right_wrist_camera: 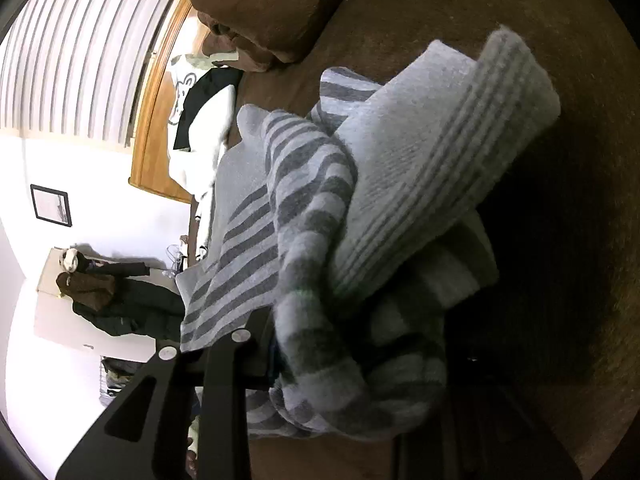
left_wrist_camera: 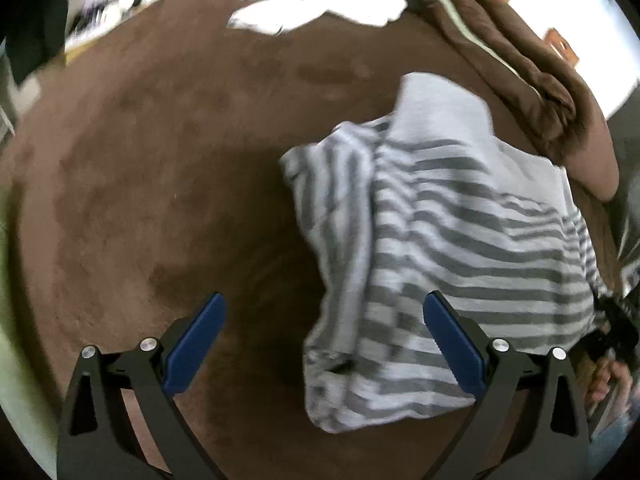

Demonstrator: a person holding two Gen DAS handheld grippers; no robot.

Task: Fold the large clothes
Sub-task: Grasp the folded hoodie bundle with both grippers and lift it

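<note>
Taking the striped garment (left_wrist_camera: pixel 452 240) as the landmark: in the left wrist view, to its left lies a wide stretch of bare brown bedcover (left_wrist_camera: pixel 160 160), and the left tongs (left_wrist_camera: pixel 324 344) hang over this with their blue pads spread wide and nothing between them; the right pad stands in front of the garment's lower edge, the left pad over bare cover. The garment itself, grey and white, lies bunched and partly folded on the bed, right of centre. Beyond it, at the far edge of the bed, sits a heap of white clothing (left_wrist_camera: pixel 320 4), and to its upper right a folded brown blanket (left_wrist_camera: pixel 516 60) with a pale stripe. At its right edge the right tongs (right_wrist_camera: pixel 276 344) show only as a dark shape. In the right wrist view the garment drapes over those tongs and rises in a bunch; the cloth hides the fingertips, but the tongs appear pinched on its fabric.
</note>
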